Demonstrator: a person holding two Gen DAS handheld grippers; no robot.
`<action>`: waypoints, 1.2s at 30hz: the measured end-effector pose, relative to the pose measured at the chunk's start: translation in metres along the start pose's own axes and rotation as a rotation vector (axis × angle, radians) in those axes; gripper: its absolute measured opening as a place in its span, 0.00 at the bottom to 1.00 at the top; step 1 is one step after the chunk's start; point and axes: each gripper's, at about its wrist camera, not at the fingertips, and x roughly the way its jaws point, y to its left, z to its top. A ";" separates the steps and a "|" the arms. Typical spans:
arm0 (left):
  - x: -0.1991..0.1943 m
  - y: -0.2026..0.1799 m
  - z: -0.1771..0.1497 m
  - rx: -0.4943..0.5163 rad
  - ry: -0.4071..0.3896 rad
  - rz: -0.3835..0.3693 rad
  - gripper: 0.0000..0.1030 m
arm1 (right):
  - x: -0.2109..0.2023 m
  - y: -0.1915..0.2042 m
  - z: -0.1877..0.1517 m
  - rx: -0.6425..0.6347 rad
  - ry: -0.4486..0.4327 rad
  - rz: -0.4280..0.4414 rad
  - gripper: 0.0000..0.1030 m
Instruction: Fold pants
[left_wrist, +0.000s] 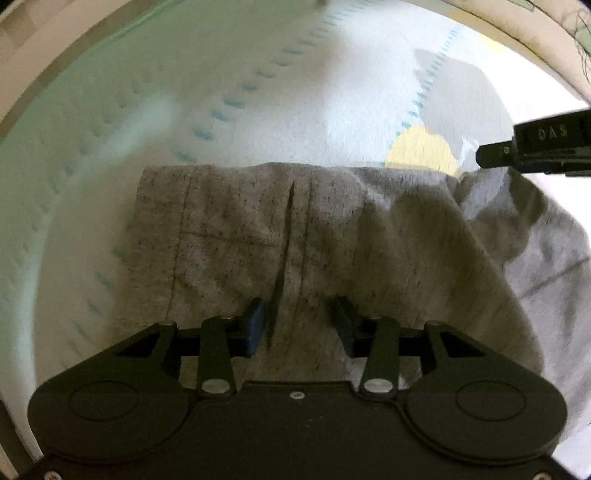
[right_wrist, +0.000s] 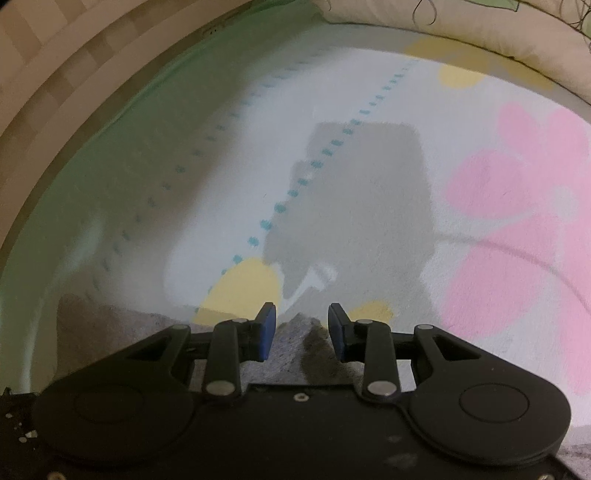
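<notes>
Grey speckled pants (left_wrist: 332, 240) lie on a white patterned bed sheet (left_wrist: 258, 110), partly bunched at the right. My left gripper (left_wrist: 301, 323) is open just above the pants, its blue pads either side of a seam slit. My right gripper (right_wrist: 302, 330) is open over a raised peak of the grey fabric (right_wrist: 295, 343); whether it touches is unclear. The right gripper's black body also shows at the right edge of the left wrist view (left_wrist: 535, 147), above the pants' far right edge.
The sheet (right_wrist: 369, 203) has dotted teal lines, yellow spots and a pink flower print (right_wrist: 517, 229). A cream quilted edge (right_wrist: 443, 29) runs along the far side. A checked beige surface (right_wrist: 55, 74) lies at the far left.
</notes>
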 end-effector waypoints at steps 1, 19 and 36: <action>-0.001 -0.003 -0.003 0.003 -0.005 0.009 0.52 | 0.001 0.002 -0.001 -0.016 0.013 0.010 0.33; 0.006 0.001 -0.001 -0.029 -0.022 0.010 0.53 | -0.005 -0.008 0.004 0.001 -0.135 -0.093 0.19; -0.026 -0.072 -0.040 0.298 -0.121 -0.124 0.51 | -0.183 -0.142 -0.101 0.275 -0.255 -0.258 0.23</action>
